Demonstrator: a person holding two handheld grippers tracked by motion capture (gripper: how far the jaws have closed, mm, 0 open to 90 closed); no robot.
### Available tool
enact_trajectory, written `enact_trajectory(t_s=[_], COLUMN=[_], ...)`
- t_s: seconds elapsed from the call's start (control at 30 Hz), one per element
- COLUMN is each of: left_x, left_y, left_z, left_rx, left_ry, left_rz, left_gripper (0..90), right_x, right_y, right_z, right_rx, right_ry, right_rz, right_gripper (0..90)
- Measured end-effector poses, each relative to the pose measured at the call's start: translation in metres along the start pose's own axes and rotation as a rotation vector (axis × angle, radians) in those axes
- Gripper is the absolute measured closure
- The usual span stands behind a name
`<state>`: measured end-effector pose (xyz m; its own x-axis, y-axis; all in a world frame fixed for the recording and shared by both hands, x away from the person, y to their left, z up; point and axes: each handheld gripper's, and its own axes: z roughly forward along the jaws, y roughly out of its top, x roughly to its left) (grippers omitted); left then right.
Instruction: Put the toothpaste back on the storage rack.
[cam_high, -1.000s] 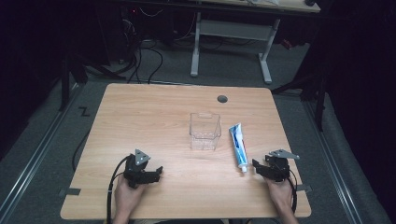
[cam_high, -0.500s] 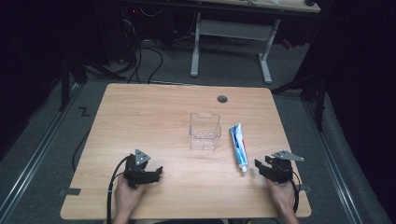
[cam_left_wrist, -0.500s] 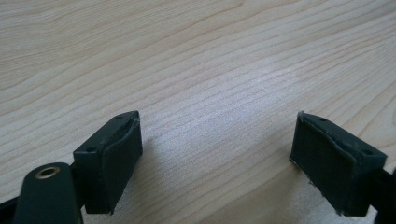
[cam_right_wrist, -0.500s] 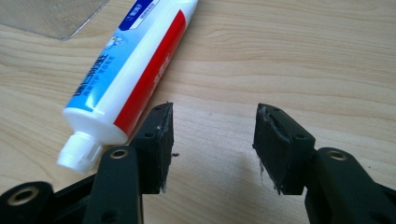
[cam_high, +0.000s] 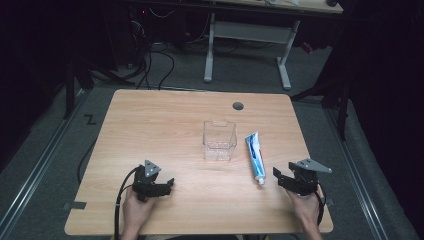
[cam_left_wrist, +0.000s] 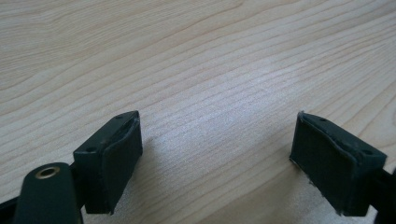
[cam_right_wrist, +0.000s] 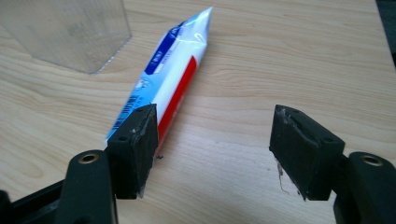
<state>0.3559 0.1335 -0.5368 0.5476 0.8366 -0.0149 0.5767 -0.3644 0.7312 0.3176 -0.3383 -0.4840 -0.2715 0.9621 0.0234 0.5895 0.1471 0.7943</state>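
The toothpaste tube (cam_high: 255, 156) lies flat on the bench (cam_high: 150, 120) just right of the clear plastic box (cam_high: 219, 140), its long axis running nearly front to back, the capped end toward the person and the flat crimped end pointing away and slightly toward the box. The right tongs (cam_high: 283, 176) sit just off the tube's capped end, the farther side from the box; their jaws have just been opening and stand wide apart with bare wood between them, the tube beside one jaw. The left tongs (cam_high: 167, 185) rest well left of the box, jaws apart over bare wood.
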Motion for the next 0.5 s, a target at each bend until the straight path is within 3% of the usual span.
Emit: enact_trajectory(t_s=[0.33, 0.5], left_x=[0.000, 0.000], left_y=[0.000, 0.000], left_z=[0.000, 0.000], left_rx=[0.000, 0.000], left_ry=[0.000, 0.000], left_rz=[0.000, 0.000], left_gripper=[16.7, 16.6], right_x=[0.017, 0.022], right_y=[0.013, 0.019], right_z=[0.002, 0.002], right_rx=[-0.010, -0.012], right_ry=[0.074, 0.067], right_rz=[-0.088, -0.108], right_gripper=[43.9, 44.9])
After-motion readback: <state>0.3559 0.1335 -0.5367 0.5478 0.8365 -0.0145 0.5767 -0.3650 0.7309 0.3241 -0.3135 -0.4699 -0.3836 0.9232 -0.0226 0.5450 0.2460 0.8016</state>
